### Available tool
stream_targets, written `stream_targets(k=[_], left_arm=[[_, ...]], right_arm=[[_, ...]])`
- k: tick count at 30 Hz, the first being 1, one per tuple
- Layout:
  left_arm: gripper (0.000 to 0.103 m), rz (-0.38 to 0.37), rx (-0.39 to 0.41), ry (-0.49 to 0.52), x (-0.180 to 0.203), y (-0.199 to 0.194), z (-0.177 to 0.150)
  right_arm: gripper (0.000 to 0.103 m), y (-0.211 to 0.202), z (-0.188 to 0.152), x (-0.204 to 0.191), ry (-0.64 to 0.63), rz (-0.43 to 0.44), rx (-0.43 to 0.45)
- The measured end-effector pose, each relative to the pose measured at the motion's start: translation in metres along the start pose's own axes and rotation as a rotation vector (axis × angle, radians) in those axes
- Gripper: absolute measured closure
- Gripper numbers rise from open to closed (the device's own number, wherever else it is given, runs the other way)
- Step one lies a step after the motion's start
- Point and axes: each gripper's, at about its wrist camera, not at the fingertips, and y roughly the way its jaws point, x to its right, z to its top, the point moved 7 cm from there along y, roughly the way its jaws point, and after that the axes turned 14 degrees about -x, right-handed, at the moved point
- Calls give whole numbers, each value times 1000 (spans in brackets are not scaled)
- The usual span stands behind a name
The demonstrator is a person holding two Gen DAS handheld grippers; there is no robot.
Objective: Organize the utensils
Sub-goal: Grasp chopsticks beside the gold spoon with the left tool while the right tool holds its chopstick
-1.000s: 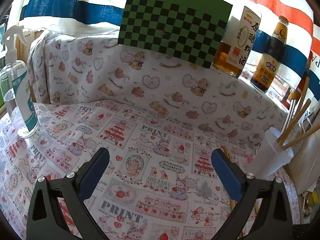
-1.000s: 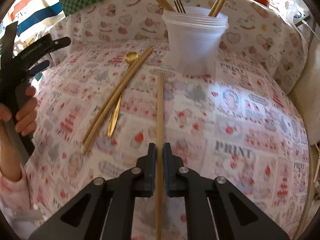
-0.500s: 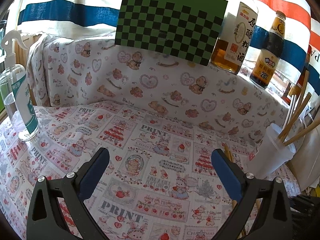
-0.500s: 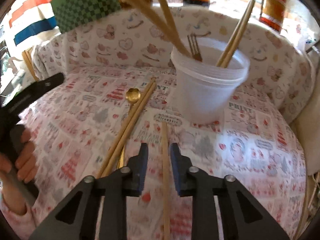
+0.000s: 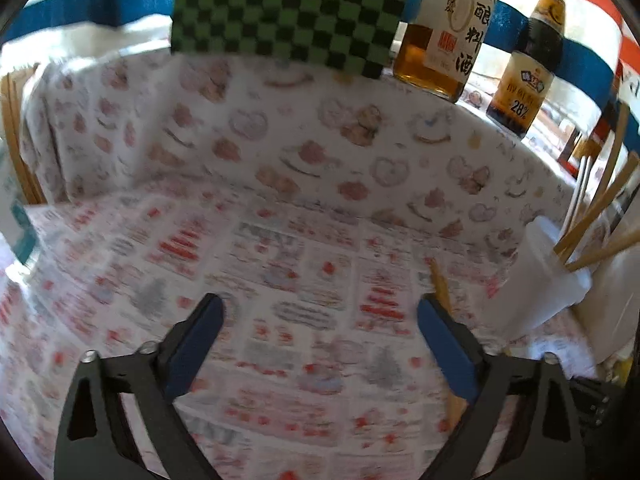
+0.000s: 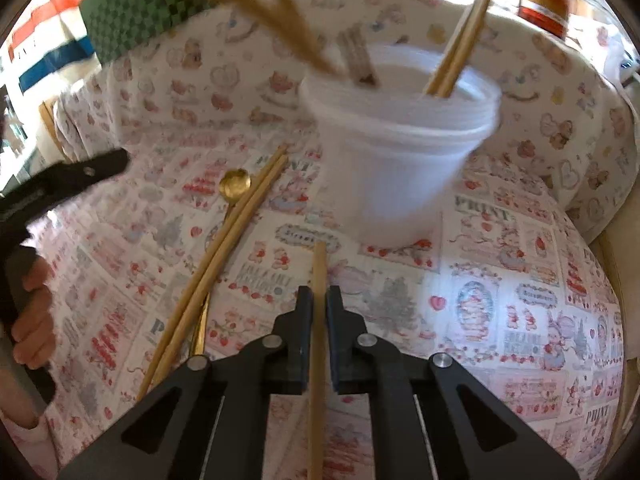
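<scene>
Beside white cup (image 6: 394,168), gripped chopstick (image 6: 318,320)

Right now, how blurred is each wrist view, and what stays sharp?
Left wrist: cloth smeared by motion, bottles fairly crisp, left tool sharp. Right wrist: cup and the sticks in it streaked, chopstick in the right tool sharp. Both bow at the edges.

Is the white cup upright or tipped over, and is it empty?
Upright and not empty. The white cup stands on its base on the printed cloth, mouth up, with chopsticks and a fork sticking out.
</scene>
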Motion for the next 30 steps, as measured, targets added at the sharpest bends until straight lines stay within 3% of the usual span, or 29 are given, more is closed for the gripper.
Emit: stream_targets(k=[8,12,15,18,22,30], left_arm=[[55,-176,-145,-17,48,29,6],[68,-164,-182,21,69,43,5],[73,-140,-219,51,79,53,0],[78,-162,-265,37,81,64,-6],[79,-76,-229,32,77,72,-2],[80,-113,-224,52,88,82,4]], right_arm=[[96,-40,3,33,106,83,129],[96,-33,2,38,136,87,111],[96,-34,4,36,141,87,107],[96,-36,3,35,140,86,116],[96,-40,1,37,133,91,123],[96,-44,1,34,122,75,130]])
